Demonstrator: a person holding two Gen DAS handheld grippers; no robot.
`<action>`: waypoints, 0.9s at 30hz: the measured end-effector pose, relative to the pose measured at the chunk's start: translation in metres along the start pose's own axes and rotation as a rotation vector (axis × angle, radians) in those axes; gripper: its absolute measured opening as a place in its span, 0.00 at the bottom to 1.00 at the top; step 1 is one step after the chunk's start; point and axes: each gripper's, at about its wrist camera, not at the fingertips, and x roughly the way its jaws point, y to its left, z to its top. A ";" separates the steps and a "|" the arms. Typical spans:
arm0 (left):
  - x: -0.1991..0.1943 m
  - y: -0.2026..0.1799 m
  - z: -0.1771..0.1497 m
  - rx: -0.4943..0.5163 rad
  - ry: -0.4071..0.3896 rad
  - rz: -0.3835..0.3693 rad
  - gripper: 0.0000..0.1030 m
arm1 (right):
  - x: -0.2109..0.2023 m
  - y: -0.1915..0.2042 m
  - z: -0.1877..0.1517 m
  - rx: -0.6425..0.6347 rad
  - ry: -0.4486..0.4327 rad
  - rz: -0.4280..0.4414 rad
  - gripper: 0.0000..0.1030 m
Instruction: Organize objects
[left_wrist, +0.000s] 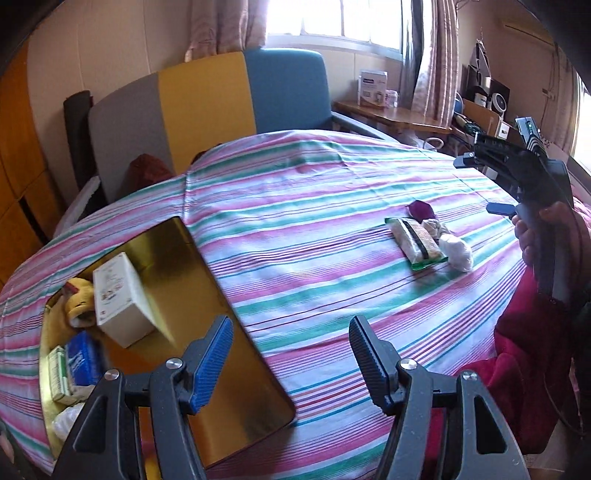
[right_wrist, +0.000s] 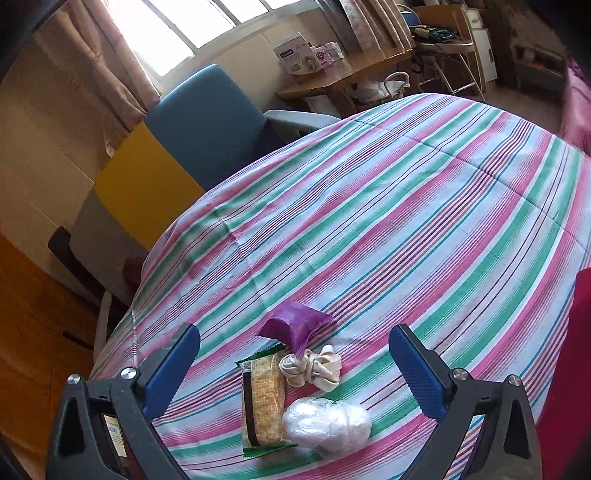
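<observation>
A lived-in home room: striped tablecloth (left_wrist: 314, 206), curtained window (left_wrist: 332, 18), cluttered wooden side desk (left_wrist: 391, 114).

Pink-green-white striped cloth (right_wrist: 369, 206), gold tin (left_wrist: 207, 295), purple wrapper (right_wrist: 295, 325), blue-padded tongs (right_wrist: 295, 369).

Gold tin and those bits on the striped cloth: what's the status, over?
Left gripper open, empty, above gold tin's edge. Right gripper open, empty, over snack packet, purple wrapper, cloth knot, plastic bundle. Nothing in the way.

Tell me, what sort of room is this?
Probably a lived-in room at home: a striped cloth covers the table, curtains hang at the window, and a cluttered wooden side table stands nearby.
</observation>
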 end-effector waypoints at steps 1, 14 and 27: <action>0.001 -0.002 0.001 0.001 0.001 -0.004 0.64 | 0.000 -0.001 0.000 0.004 0.000 0.002 1.00; 0.026 -0.022 -0.002 0.042 0.069 -0.032 0.64 | 0.002 -0.007 0.003 0.039 0.005 0.015 1.00; 0.051 -0.054 0.017 0.040 0.095 -0.135 0.64 | -0.010 -0.034 0.008 0.193 -0.050 0.025 1.00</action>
